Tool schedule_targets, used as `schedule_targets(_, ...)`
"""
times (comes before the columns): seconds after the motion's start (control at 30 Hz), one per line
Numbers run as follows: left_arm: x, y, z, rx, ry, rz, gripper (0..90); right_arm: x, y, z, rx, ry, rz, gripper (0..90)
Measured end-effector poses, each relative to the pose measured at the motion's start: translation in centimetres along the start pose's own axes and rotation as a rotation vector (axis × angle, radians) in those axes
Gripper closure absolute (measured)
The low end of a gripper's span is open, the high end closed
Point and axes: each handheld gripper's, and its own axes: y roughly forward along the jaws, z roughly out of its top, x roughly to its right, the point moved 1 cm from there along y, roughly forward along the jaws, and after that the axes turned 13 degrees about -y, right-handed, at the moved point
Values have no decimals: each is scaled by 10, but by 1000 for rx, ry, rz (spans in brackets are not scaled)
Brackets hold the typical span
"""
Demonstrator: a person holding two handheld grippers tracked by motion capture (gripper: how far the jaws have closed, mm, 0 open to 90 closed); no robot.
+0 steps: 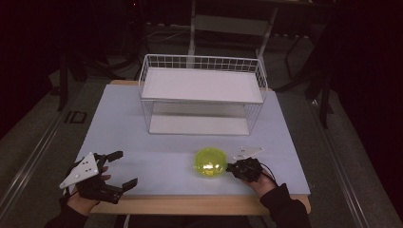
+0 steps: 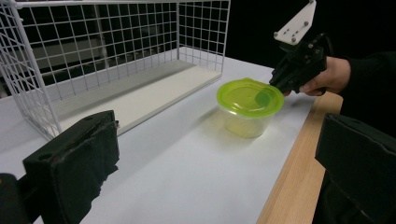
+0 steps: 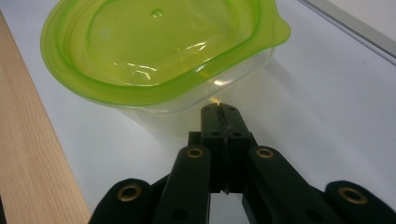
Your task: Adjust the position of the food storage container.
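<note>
A clear tub with a translucent lime-green lid (image 1: 209,163) (image 2: 250,109) (image 3: 159,51) stands near the front edge of the white table, right of centre. My right gripper (image 1: 229,167) (image 2: 273,84) (image 3: 220,108) is shut with nothing between its jaws. Its joined tips sit against the tub's side wall, just under the lid's rim, on the tub's right. My left gripper (image 1: 126,168) (image 2: 217,140) rests open at the table's front left corner, well clear of the tub, and holds nothing.
A white wire rack (image 1: 202,61) (image 2: 116,46) with an upper shelf and a lower board stands at the middle back of the table (image 1: 142,142). A wooden strip (image 1: 190,204) (image 3: 28,154) runs along the front edge. Dark floor surrounds the table.
</note>
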Motion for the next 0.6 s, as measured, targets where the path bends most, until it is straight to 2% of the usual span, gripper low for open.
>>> schedule_targets(0.37, 0, 0, 0, -3, 1, -9, 3, -7, 21, 20, -4, -30, 32, 899)
schedule_targets(0.6, 1, 0, 0, 1, 6, -16, 2, -9, 28, 27, -1, -42, 34, 898)
